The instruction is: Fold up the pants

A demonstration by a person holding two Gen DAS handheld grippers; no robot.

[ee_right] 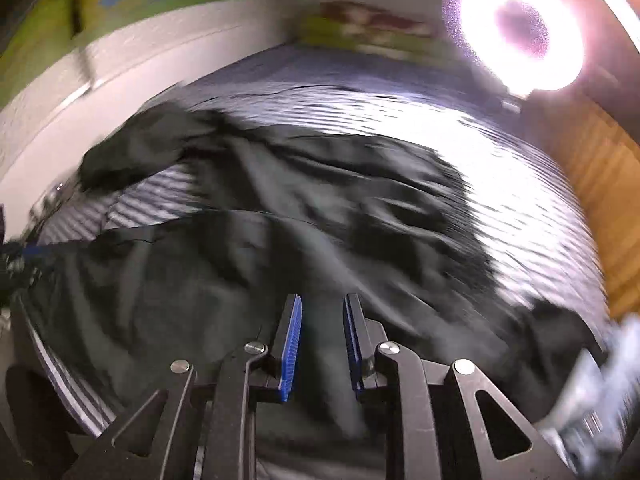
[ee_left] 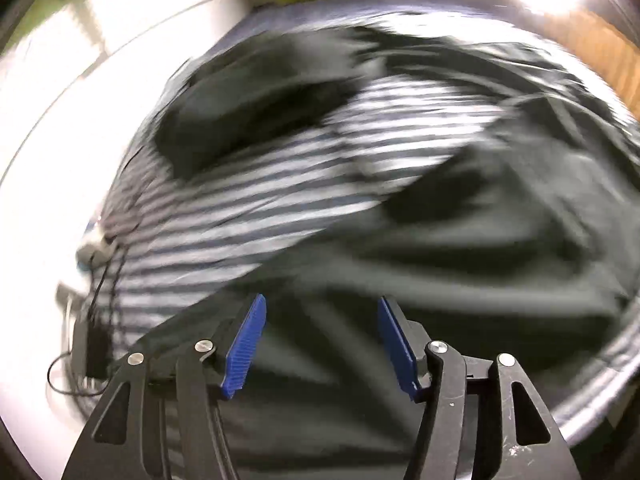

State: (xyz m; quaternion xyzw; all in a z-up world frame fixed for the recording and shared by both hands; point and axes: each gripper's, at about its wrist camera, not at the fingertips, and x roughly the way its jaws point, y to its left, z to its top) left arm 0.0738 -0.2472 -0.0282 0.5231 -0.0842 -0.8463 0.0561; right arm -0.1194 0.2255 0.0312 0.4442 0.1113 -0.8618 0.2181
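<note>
Dark, crumpled pants (ee_left: 460,248) lie spread over a bed with a blue and white striped sheet (ee_left: 240,200). Both views are blurred. My left gripper (ee_left: 321,300) hovers above the near part of the pants, its blue pads wide apart with nothing between them. In the right wrist view the pants (ee_right: 240,264) fill the middle of the bed, one end bunched at the far left. My right gripper (ee_right: 323,297) is over the near fabric with a narrow gap between its pads. No cloth is pinched there.
A bright ring lamp (ee_right: 520,32) glares at the far right past the striped sheet (ee_right: 520,200). Wooden floor (ee_right: 600,184) runs along the bed's right side. Black cables and a small box (ee_left: 96,320) hang at the bed's left edge beside a white surface (ee_left: 40,160).
</note>
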